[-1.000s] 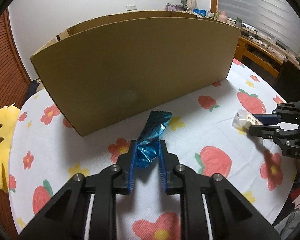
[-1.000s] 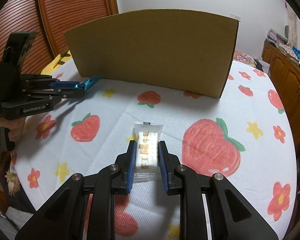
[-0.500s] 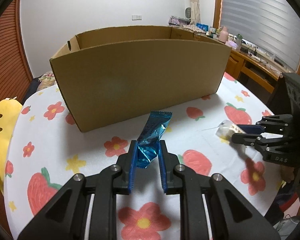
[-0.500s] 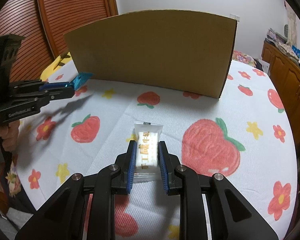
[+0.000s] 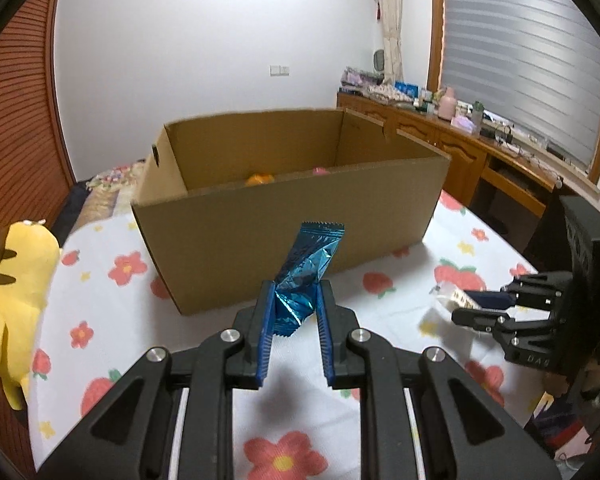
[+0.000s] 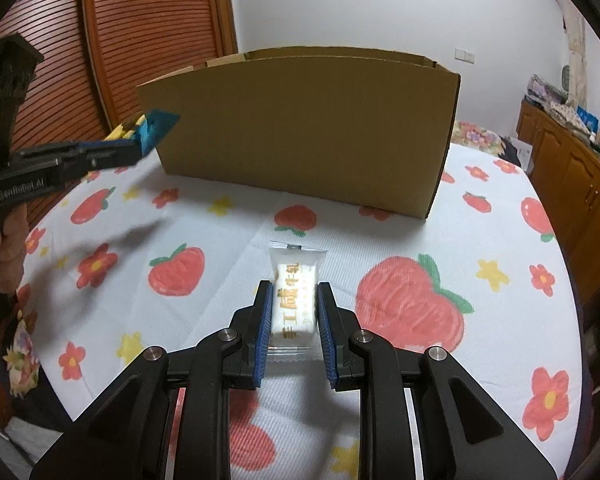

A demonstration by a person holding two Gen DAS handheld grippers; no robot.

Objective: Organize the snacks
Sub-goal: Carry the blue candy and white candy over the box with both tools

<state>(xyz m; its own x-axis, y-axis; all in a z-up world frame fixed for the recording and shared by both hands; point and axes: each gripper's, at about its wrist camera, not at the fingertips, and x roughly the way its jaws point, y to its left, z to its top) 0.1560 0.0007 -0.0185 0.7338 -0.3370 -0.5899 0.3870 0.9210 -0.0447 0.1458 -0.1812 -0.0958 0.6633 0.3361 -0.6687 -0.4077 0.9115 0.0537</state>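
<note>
Reference landmark: the box (image 5: 284,216), an open-topped carton standing on the flower-and-strawberry tablecloth (image 5: 112,304).

**Left of the box.** A yellow plush toy (image 5: 12,292) lies at the table edge, well apart from the work and not part of it.

**In front of the box, left side.** The left gripper (image 5: 294,320) is closed on the lower end of a blue wrapper (image 5: 304,276). The foil is crumpled where the pads pinch it, and its sealed upper end sticks up and forward toward the box wall. Gripping the tail leaves the long end free to clear the rim first. The wrapper is off the cloth and near rim height — judged to be mid-carry toward the opening.

**Inside the box.** An orange item (image 5: 260,178) and a pink item (image 5: 321,170) show just over the near wall; what they are cannot be told. The box is evidently the collection point.

**In front of the box, right side.** The right gripper (image 6: 293,320) is clamped across the width of a white packet (image 6: 294,300), printed face up. Whether the packet is resting on the cloth or just above it cannot be told. A grip across the narrow sides keeps the flat packet level for lifting.

**Assessment.** Both snacks remain outside the box — the blue wrapper is likely first in.
</note>
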